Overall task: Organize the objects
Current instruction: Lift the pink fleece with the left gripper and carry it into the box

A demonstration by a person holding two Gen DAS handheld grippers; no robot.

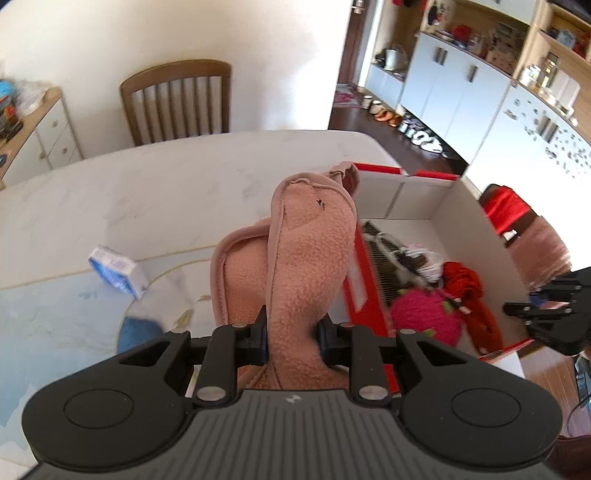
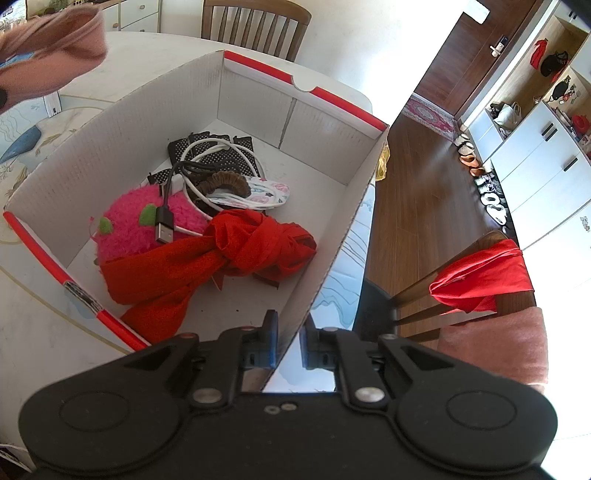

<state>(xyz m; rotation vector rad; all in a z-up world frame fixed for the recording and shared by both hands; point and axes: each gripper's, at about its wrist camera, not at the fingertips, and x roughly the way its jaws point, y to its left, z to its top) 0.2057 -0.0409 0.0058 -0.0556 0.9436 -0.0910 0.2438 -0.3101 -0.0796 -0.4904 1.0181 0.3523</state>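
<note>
Got the pink fleece slipper clamped in my left gripper, right gripper pinching the box wall, next I gotta swing it over and drop it in.

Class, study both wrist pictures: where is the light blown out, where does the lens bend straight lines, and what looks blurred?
Left wrist view: the table edge bows, the small blue box is smeared. Right wrist view: glare washes out the wall behind the chair, the cardboard box walls curve, the pink fleece is soft.

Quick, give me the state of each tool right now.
Left tool: shut on the pink fleece item, held above the table.
Right tool: shut on the side wall of the cardboard box.
</note>
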